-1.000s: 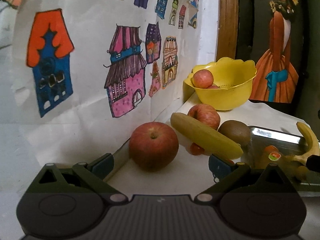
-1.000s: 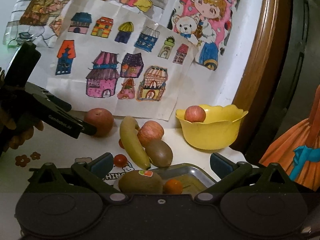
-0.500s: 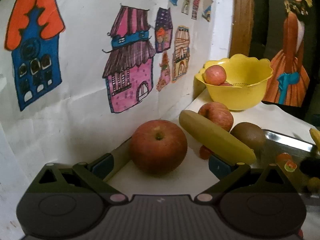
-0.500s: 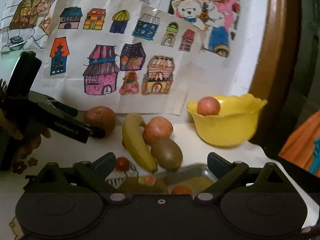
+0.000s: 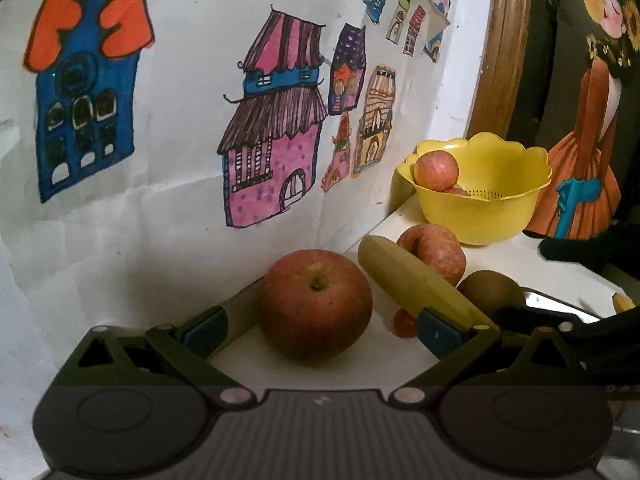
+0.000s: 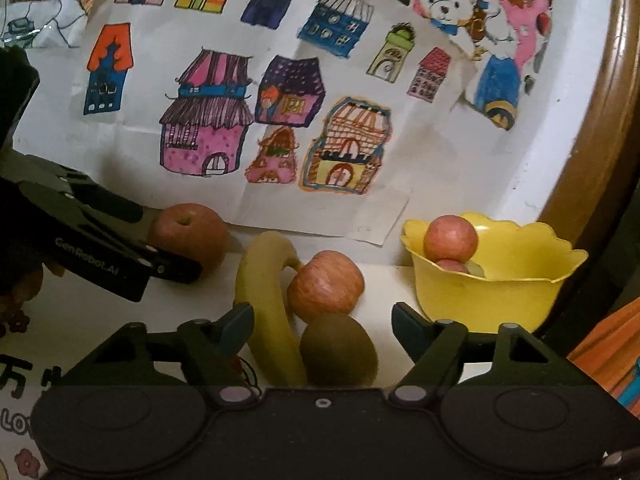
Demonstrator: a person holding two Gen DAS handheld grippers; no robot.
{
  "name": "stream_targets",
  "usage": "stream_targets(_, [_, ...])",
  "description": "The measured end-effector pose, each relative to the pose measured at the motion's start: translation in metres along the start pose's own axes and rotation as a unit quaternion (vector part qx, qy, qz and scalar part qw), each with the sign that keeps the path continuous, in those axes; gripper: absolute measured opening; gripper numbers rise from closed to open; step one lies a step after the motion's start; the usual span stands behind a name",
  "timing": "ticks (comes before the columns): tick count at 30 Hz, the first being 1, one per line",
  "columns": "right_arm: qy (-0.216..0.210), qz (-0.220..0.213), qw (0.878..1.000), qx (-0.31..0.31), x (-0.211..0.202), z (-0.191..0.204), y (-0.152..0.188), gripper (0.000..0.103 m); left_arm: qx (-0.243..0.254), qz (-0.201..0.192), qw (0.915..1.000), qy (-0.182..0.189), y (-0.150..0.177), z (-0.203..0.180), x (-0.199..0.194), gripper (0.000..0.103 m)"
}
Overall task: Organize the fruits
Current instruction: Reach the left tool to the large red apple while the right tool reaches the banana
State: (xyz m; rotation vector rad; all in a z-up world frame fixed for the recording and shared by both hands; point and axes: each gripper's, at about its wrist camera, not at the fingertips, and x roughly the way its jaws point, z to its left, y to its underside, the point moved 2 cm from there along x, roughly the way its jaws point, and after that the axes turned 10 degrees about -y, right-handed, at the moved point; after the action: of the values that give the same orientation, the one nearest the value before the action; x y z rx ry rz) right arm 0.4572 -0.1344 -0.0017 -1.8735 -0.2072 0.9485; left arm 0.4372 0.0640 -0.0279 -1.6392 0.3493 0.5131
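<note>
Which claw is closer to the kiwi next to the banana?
Right. The right claw sits open around the kiwi, while the left claw is off at the far apple.

Matte black left gripper (image 6: 176, 258) with white "CenRobot.AI" lettering and small pale screws; right gripper (image 6: 322, 326): black frame, blue finger pads (image 6: 240, 326), round pale pivot screws.

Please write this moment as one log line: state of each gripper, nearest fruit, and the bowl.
left gripper: open, around dark red apple | right gripper: open, over kiwi and banana | yellow bowl: apples inside
</note>
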Motion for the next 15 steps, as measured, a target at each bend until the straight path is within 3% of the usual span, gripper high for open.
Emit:
stream_targets(6, [-0.015, 0.007, 1.000, -0.024, 0.010, 0.007, -0.001, 0.062, -0.004, -0.006, 0.9999, 0.009, 0.003, 0.000, 0.002, 0.098])
stream_targets(10, [-0.030, 0.020, 0.998, -0.045, 0.020, 0.013, -0.004, 0.060, -0.019, 0.001, 0.9994, 0.029, 0.004, 0.002, 0.005, 0.096])
stream_targets(15, [-0.050, 0.052, 0.996, -0.055, 0.041, 0.018, -0.010, 0.058, -0.039, 0.004, 0.9989, 0.027, 0.003, 0.006, 0.009, 0.096])
